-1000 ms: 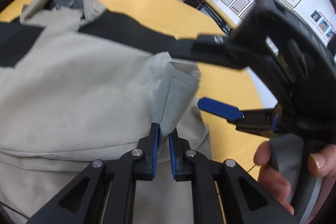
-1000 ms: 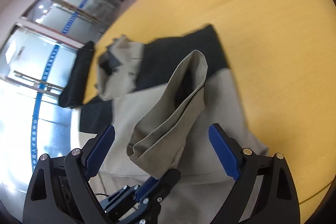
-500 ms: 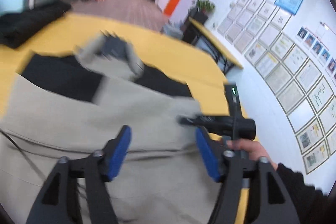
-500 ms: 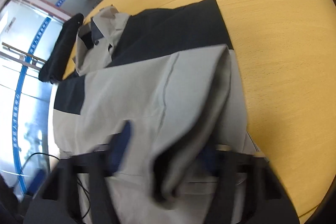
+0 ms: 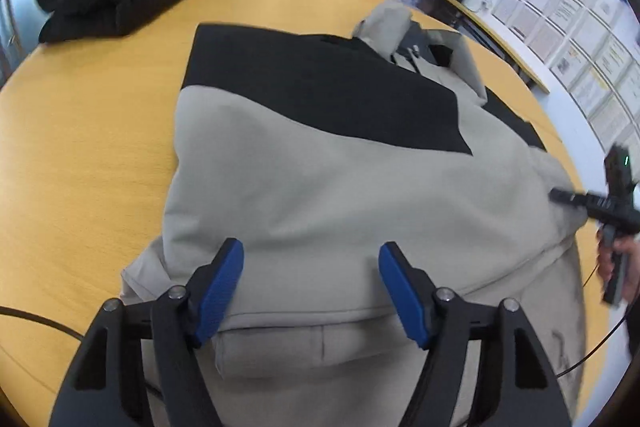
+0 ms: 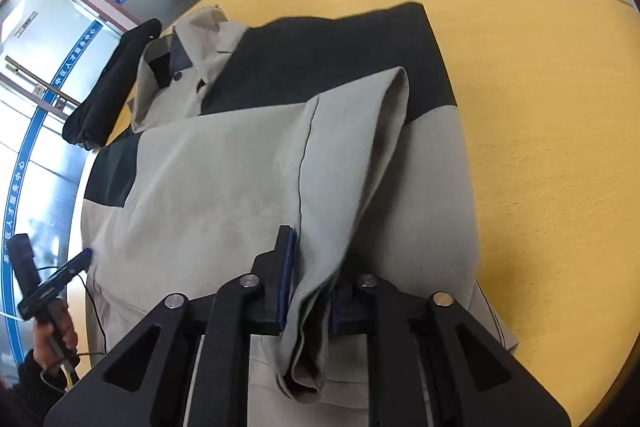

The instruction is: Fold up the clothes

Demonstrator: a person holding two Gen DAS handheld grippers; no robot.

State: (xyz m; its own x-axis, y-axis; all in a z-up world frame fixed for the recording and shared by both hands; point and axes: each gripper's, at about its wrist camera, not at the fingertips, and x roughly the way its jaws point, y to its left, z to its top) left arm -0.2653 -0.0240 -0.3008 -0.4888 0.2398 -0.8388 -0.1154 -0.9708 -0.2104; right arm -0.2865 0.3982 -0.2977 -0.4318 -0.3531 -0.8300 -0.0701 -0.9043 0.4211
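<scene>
Left gripper [image 5: 311,283] hangs agape, holding nothing, over the near hem of the grey-and-black jacket [image 5: 320,171] spread flat on the yellow table [image 5: 80,155]. Right gripper [image 6: 310,279], right wrist view: pinched tight on a raised sleeve fold [image 6: 360,163] along the jacket's right edge. Cloth looks soft, limp, light; likely best pinched at seams or hems.

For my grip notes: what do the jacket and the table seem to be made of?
Jacket: woven cloth, likely cotton-blend twill, matte; it creases softly in the right gripper. Table: wood or wood-look laminate, smooth, light grain lines; which one is unclear.
</scene>
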